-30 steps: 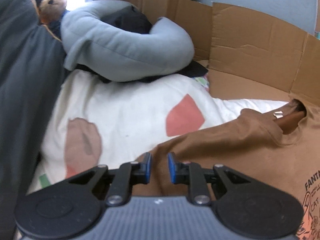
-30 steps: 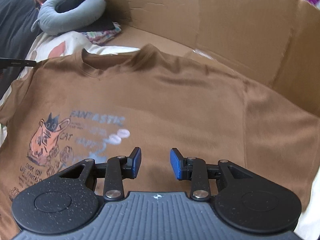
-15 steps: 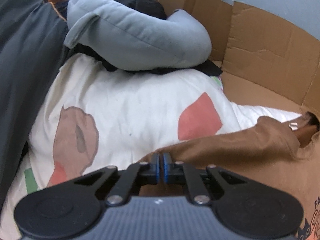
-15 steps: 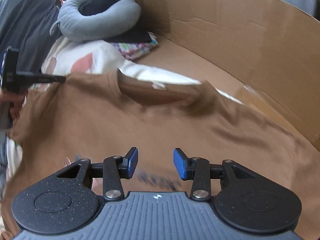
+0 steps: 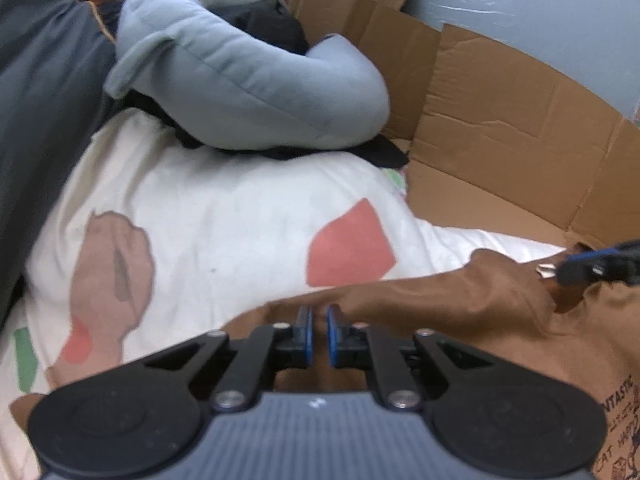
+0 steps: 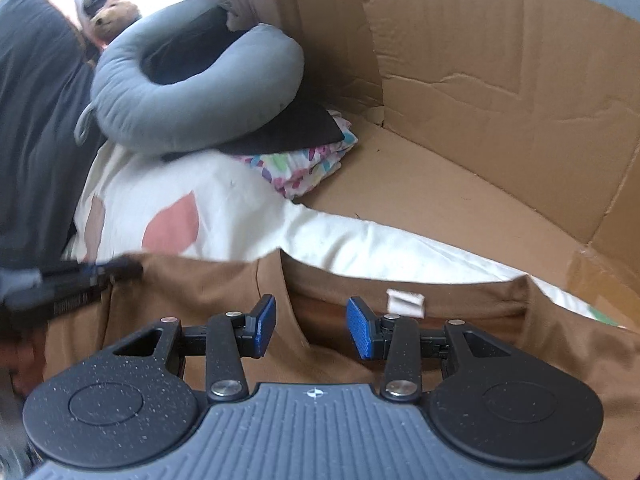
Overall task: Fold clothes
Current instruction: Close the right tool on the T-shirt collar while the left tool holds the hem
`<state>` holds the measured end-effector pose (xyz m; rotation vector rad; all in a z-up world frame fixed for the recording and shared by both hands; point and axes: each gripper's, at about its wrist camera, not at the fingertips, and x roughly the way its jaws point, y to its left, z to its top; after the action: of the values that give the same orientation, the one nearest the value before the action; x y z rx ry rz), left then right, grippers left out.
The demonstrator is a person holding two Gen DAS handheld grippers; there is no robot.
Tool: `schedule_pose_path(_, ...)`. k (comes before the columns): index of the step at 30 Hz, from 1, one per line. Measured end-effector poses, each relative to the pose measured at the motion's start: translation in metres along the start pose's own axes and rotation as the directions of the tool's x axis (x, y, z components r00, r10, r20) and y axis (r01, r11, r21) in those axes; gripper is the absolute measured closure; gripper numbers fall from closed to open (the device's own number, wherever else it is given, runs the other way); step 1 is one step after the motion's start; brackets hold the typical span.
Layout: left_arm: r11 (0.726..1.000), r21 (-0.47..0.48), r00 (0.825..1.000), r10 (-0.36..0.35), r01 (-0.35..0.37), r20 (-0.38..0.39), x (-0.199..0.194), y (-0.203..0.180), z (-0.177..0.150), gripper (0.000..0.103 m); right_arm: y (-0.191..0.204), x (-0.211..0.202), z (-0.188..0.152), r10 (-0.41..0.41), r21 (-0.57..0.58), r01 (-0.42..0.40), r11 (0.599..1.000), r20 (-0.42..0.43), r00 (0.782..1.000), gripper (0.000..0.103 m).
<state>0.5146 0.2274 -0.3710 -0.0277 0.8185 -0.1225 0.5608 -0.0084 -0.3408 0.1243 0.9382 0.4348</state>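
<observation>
A brown T-shirt [image 5: 460, 304] with a cat print lies spread on a white patterned bedsheet [image 5: 224, 232]. My left gripper [image 5: 319, 334] is shut on the shirt's shoulder edge, with brown cloth pinched between the blue pads. In the right wrist view it shows at the left [image 6: 134, 268], gripping that same edge. My right gripper [image 6: 311, 328] is open and hovers over the T-shirt [image 6: 192, 292] at the left side of its neckline, near the white collar label [image 6: 405, 303]. Nothing is pressed between its pads. Its tip [image 5: 596, 264] shows at the collar in the left wrist view.
A grey U-shaped pillow [image 5: 248, 80] lies on dark cloth at the far end of the sheet. Cardboard walls [image 5: 500, 112] enclose the back and right. A folded floral cloth [image 6: 308, 164] sits beside the pillow. A dark cushion [image 5: 36, 100] runs along the left, with a plush toy [image 6: 112, 16] behind.
My left gripper has shut on the shirt's shoulder edge. My right gripper has travelled up over the shirt from the printed chest to the neckline.
</observation>
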Motion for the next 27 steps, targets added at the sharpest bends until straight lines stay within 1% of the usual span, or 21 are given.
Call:
schedule_pose_path(6,0.998,0.011,0.998,-0.063,0.063,-0.012,0.011,-0.018,-0.003,0.095,0.004,0.03,0.015,0.027,0.092,-0.026,0.995,-0.019,0.999,0.057)
schedule_pose_path(10,0.995,0.012,0.995,-0.1,0.101,-0.017,0.015,-0.027,-0.005,0.095,0.002,0.052,0.016,0.017,0.11,-0.009,0.994,-0.071,0.997,0.058)
schedule_pose_path(12,0.993,0.009,0.993,-0.12,0.12,-0.009,0.014,-0.029,-0.004,0.095,0.0,0.057,0.014,0.018,0.109,-0.009,0.994,-0.084,0.996,0.076)
schedule_pose_path(13,0.992,0.007,0.992,-0.13,0.13,-0.004,0.013,-0.031,-0.002,0.095,-0.002,0.058,0.012,0.01,0.103,-0.001,0.995,-0.088,0.996,0.096)
schedule_pose_path(14,0.99,0.006,0.99,-0.139,0.139,0.001,0.012,-0.032,-0.001,0.095,-0.003,0.059,0.011,-0.002,0.099,0.011,0.995,-0.094,0.996,0.103)
schedule_pose_path(18,0.985,-0.006,0.984,-0.173,0.174,0.032,0.008,-0.036,0.006,0.095,-0.008,0.054,0.011,0.001,0.094,0.008,0.996,-0.09,0.996,0.103)
schedule_pose_path(19,0.984,-0.009,0.983,-0.18,0.181,0.042,0.007,-0.037,0.009,0.095,-0.009,0.052,0.012,0.007,0.104,0.002,0.995,-0.082,0.997,0.103)
schedule_pose_path(22,0.982,-0.002,0.981,-0.19,0.19,0.034,0.014,-0.043,0.012,0.095,-0.014,0.047,0.019,0.038,0.168,-0.029,0.985,-0.054,0.998,0.102)
schedule_pose_path(24,0.98,0.003,0.979,-0.201,0.201,0.023,0.02,-0.047,0.013,0.095,-0.018,0.046,0.024,0.06,0.223,-0.05,0.974,-0.036,0.998,0.093)
schedule_pose_path(26,0.976,0.007,0.976,-0.218,0.218,0.006,0.026,-0.052,0.009,0.095,-0.02,0.046,0.028,0.078,0.26,-0.069,0.963,-0.025,0.997,0.064)
schedule_pose_path(27,0.974,0.009,0.974,-0.227,0.227,-0.003,0.029,-0.054,0.007,0.095,-0.019,0.047,0.029,0.084,0.268,-0.074,0.961,-0.023,0.996,0.061)
